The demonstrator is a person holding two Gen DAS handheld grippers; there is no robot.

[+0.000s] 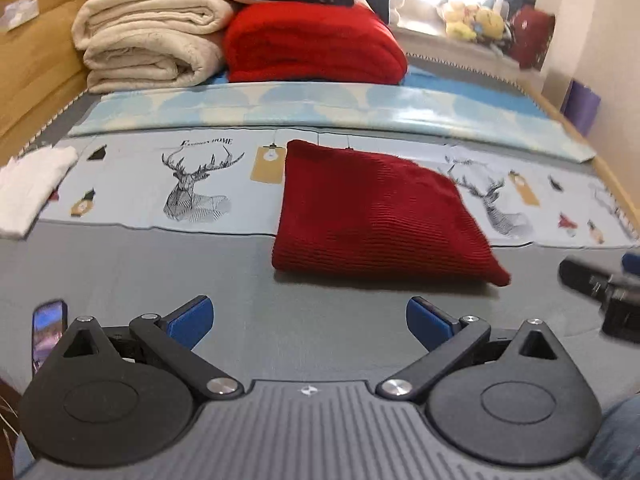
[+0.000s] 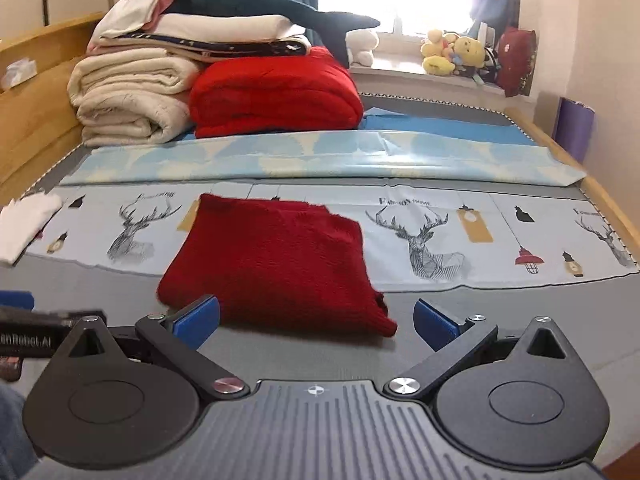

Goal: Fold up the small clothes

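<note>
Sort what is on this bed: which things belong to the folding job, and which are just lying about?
Job:
dark red knit garment, already folded
white garment, at the left edge
left gripper and right gripper, both open, holding nothing

Lying about:
cream blankets
bright red blanket
plush shark
yellow plush toys
phone

folded dark red ribbed knit garment [image 2: 276, 264]: 1 | folded white cloth, left edge [image 2: 24, 224]: 1 | bright red folded blanket [image 2: 276, 92]: 1 | cream folded blankets [image 2: 128, 96]: 2 | printed stag heads on sheet [image 2: 424, 240]: 3
</note>
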